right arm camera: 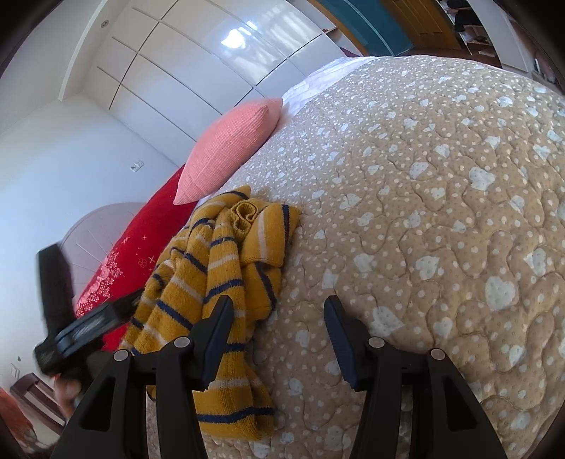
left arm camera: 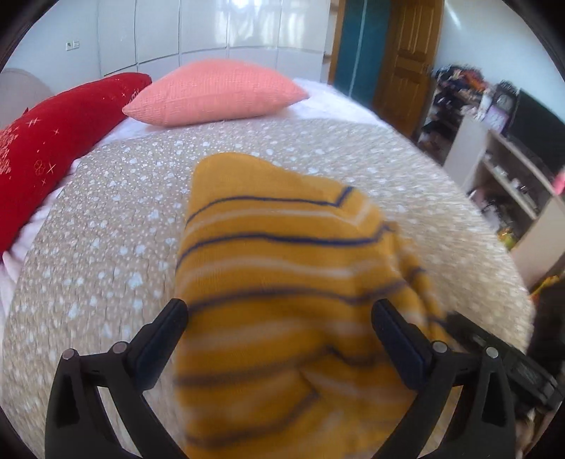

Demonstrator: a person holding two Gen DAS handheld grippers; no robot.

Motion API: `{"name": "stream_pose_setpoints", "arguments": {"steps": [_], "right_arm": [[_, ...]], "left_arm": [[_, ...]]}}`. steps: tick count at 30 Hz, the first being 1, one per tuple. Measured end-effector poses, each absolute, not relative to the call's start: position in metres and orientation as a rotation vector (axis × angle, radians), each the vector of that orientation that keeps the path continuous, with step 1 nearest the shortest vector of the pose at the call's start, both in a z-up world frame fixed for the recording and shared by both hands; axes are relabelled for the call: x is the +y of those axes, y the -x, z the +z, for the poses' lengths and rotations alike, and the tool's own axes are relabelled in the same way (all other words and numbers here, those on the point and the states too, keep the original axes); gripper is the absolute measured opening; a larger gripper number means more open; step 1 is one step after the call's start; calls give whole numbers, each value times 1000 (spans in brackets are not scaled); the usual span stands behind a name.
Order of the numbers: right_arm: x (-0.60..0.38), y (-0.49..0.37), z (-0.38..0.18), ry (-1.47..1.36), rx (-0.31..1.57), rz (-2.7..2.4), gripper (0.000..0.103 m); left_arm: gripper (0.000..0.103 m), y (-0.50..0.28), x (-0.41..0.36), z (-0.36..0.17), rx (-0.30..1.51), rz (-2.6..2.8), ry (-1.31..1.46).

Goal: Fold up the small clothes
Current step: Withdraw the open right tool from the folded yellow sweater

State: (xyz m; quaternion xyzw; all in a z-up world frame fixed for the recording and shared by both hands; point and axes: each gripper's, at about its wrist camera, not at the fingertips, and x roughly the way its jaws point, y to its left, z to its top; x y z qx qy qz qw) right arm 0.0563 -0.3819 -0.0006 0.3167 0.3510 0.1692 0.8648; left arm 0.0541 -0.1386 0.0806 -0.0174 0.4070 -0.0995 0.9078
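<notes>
A small mustard-yellow knit sweater (left arm camera: 282,268) with navy and white stripes lies bunched on the beige quilt (left arm camera: 106,219). In the left wrist view it fills the space between and beyond my open left gripper (left arm camera: 279,317); the jaws stand wide apart and the frame is blurred. In the right wrist view the sweater (right arm camera: 219,282) lies crumpled at the left, and my open, empty right gripper (right arm camera: 279,317) is over the quilt (right arm camera: 423,212) just to its right. The left gripper's body (right arm camera: 77,328) shows at the far left, by the sweater's edge.
A pink pillow (left arm camera: 215,91) and a red pillow (left arm camera: 53,141) lie at the head of the bed. White wardrobe doors (left arm camera: 212,28) stand behind. A wooden door (left arm camera: 406,53) and cluttered shelves (left arm camera: 512,169) are off the bed's right side.
</notes>
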Motion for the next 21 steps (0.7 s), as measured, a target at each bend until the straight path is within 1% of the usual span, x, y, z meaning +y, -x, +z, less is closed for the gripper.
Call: {"name": "stream_pose_setpoints", "arguments": {"steps": [4, 7, 10, 13, 17, 21], "right_arm": [[-383, -56, -1, -666, 732, 355, 57], [-384, -55, -1, -673, 730, 355, 57], [-385, -54, -1, -678, 726, 353, 57], [-386, -52, -1, -682, 723, 354, 57], [-388, -49, -2, -694, 713, 357, 57], [-391, -46, -4, -704, 707, 359, 57]], "left_arm": [[103, -11, -134, 84, 826, -234, 101], [103, 13, -129, 74, 861, -241, 128], [103, 32, -122, 60, 863, -216, 96], [103, 45, -111, 42, 859, -137, 38], [103, 49, -77, 16, 889, -57, 77], [103, 61, -62, 17, 825, -79, 87]]}}
